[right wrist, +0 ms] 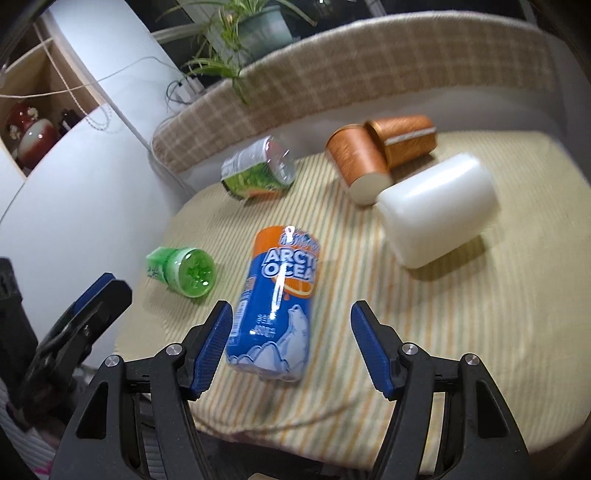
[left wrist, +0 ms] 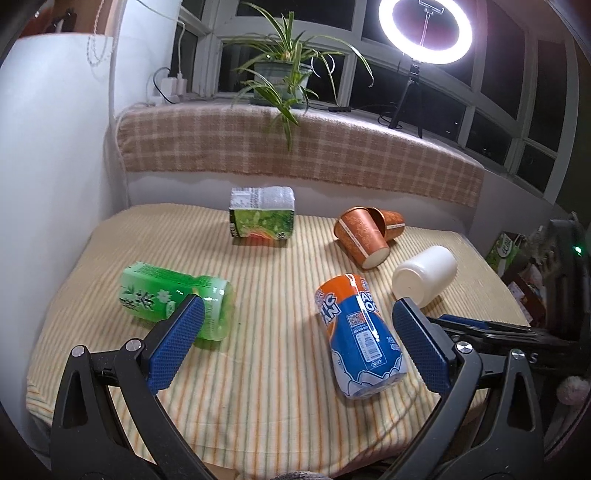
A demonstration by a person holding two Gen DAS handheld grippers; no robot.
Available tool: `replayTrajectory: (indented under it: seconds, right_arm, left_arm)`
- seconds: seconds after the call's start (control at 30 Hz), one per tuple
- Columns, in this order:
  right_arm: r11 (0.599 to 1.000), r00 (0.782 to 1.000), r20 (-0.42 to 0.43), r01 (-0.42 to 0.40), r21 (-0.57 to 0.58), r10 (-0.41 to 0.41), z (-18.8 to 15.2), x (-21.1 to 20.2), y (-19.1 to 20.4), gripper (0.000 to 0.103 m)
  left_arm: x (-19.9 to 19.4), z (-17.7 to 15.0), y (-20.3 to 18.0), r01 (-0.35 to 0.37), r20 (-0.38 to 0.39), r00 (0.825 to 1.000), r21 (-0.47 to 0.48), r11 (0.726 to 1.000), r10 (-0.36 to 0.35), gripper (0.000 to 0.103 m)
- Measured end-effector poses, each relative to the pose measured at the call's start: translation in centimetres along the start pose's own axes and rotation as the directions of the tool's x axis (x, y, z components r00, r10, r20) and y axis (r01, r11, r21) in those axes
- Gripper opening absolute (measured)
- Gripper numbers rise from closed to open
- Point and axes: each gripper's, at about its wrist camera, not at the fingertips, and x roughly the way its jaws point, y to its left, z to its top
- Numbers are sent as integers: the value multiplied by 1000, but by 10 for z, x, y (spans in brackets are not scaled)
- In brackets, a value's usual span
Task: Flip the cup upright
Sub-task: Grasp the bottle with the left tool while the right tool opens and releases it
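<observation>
Several cups lie on their sides on a striped cloth table (left wrist: 266, 369). A white plastic cup (left wrist: 424, 275) lies at the right, also in the right wrist view (right wrist: 437, 210). Two orange paper cups (left wrist: 364, 236) (right wrist: 360, 162) lie nested behind it. A blue and orange Arctic Ocean cup (left wrist: 360, 336) (right wrist: 275, 302) lies in the middle front. My left gripper (left wrist: 295, 317) is open and empty above the table's front. My right gripper (right wrist: 290, 314) is open, its jaws on either side of the blue cup's base, not touching it.
A green bottle-cup (left wrist: 177, 299) (right wrist: 183, 266) lies at the left. A green carton-like cup (left wrist: 262, 218) (right wrist: 258, 171) lies at the back. A checked cushion (left wrist: 295, 147), a potted plant (left wrist: 282, 79) and a ring light (left wrist: 424, 29) stand behind. A white wall (left wrist: 55, 166) is left.
</observation>
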Motion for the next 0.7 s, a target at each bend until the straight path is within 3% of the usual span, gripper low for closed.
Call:
replayTrajectory:
  seconds: [0.1, 0.2, 0.33, 0.4, 0.5, 0.6, 0.7]
  right_arm:
    - [999, 999, 34, 32, -3, -32, -5, -14, -8, 67]
    - [998, 998, 50, 49, 26, -50, -9, -23, -18, 67]
    - [995, 995, 61, 72, 74, -77, -15, -31, -34, 67]
    - [992, 994, 60, 82, 96, -88, -17, -32, -42, 67]
    - [989, 993, 59, 91, 120, -98, -21, -34, -51, 67]
    - [986, 993, 57, 91, 140, -100, -24, -35, -58, 67]
    - [984, 993, 57, 95, 150, -104, -25, -36, -62, 67]
  left_arm:
    - [9, 3, 3, 51, -39, 998, -30, 998, -52, 103]
    - [27, 7, 10, 148, -120, 980, -112, 983, -161, 103]
    - [66, 11, 23, 233, -242, 923, -269, 934, -300, 101]
    - [82, 11, 27, 246, -278, 898, -328, 912, -342, 95]
    - [109, 9, 30, 262, -340, 843, -417, 870, -416, 93]
    - [128, 5, 26, 265, -381, 801, -465, 845, -461, 84]
    - [140, 2, 23, 260, -407, 778, -485, 835, -479, 84]
